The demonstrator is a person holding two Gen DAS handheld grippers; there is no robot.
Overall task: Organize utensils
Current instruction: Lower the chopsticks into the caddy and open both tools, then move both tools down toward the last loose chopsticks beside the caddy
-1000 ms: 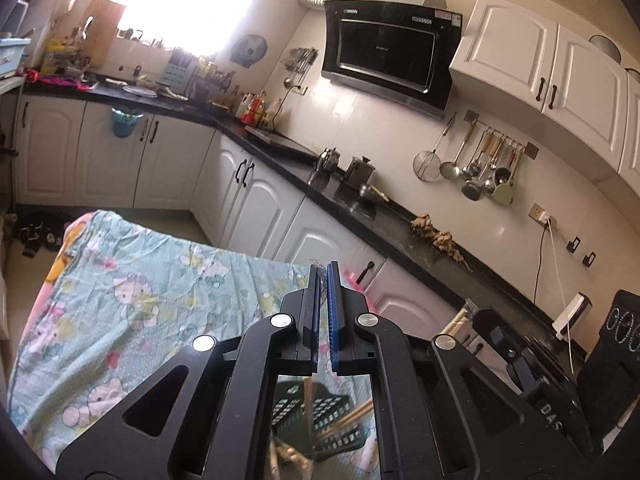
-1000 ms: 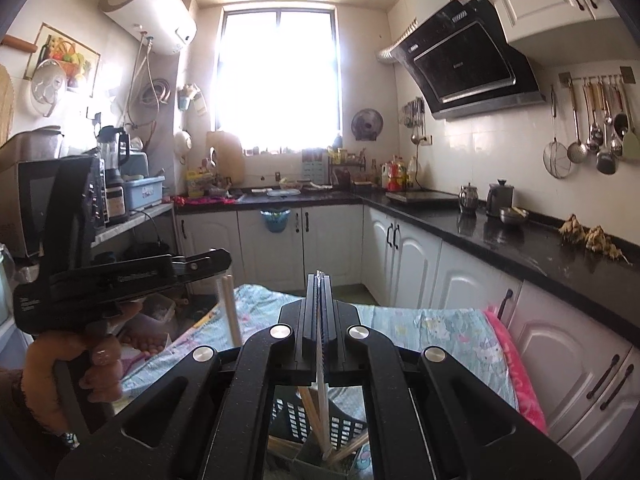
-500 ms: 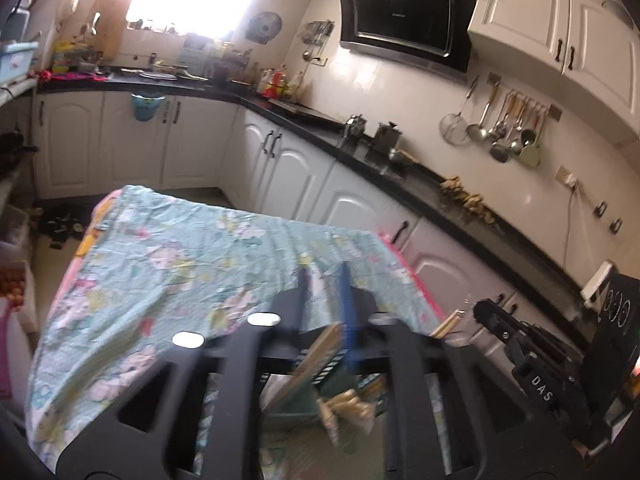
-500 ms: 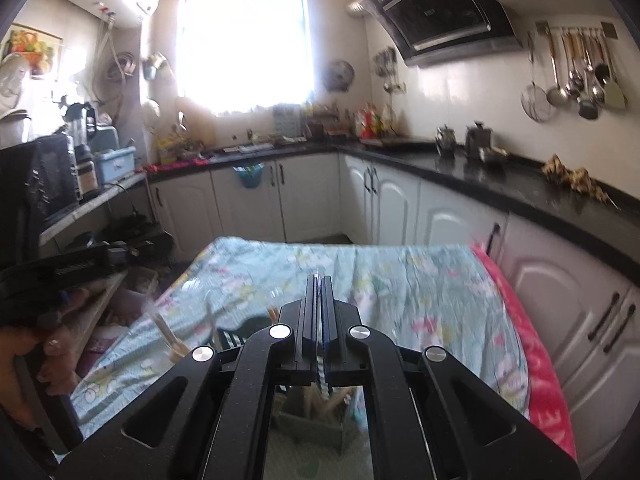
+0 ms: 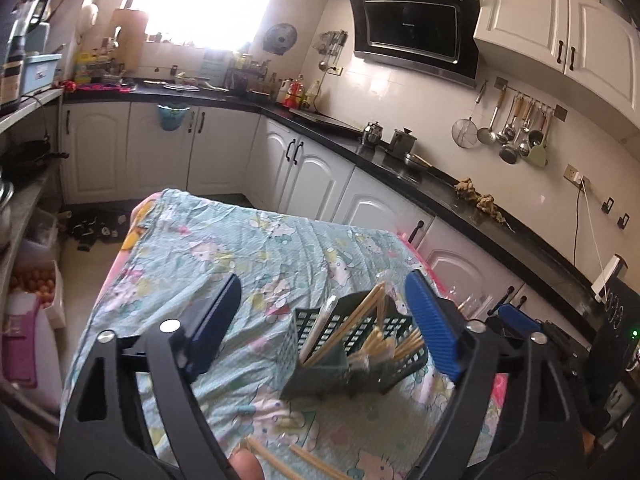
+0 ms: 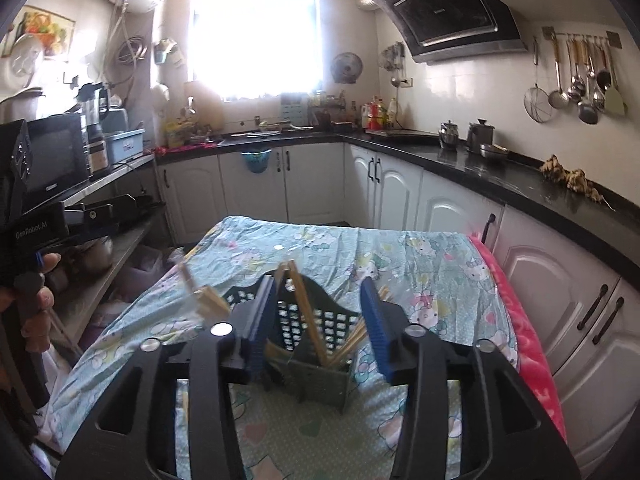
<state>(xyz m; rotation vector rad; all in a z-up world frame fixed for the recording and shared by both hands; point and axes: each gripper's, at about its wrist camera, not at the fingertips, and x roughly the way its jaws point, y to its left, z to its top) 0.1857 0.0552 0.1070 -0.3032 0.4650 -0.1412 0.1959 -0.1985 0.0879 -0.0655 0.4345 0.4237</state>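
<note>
A dark green slotted utensil holder (image 5: 352, 356) stands on the table's patterned cloth (image 5: 240, 256), filled with wooden chopsticks (image 5: 372, 312) and a pale utensil. It also shows in the right wrist view (image 6: 316, 344). My left gripper (image 5: 320, 320) is open and empty, above and just behind the holder. My right gripper (image 6: 320, 320) is open and empty, its jaws either side of the holder's top. Two loose chopsticks (image 5: 304, 460) lie on the cloth near the front edge. A blurred chopstick (image 6: 196, 292) shows at the holder's left.
A black counter (image 5: 400, 164) with white cabinets runs along the back and right. Ladles hang on a wall rail (image 5: 516, 128). A shelf with a microwave (image 6: 56, 156) stands left. The other gripper's body (image 6: 36, 224) is at the left edge.
Both grippers have opened from shut. Both views have tilted down and closer to the holder. Chopsticks that were between the jaws now stand in or beside the holder.
</note>
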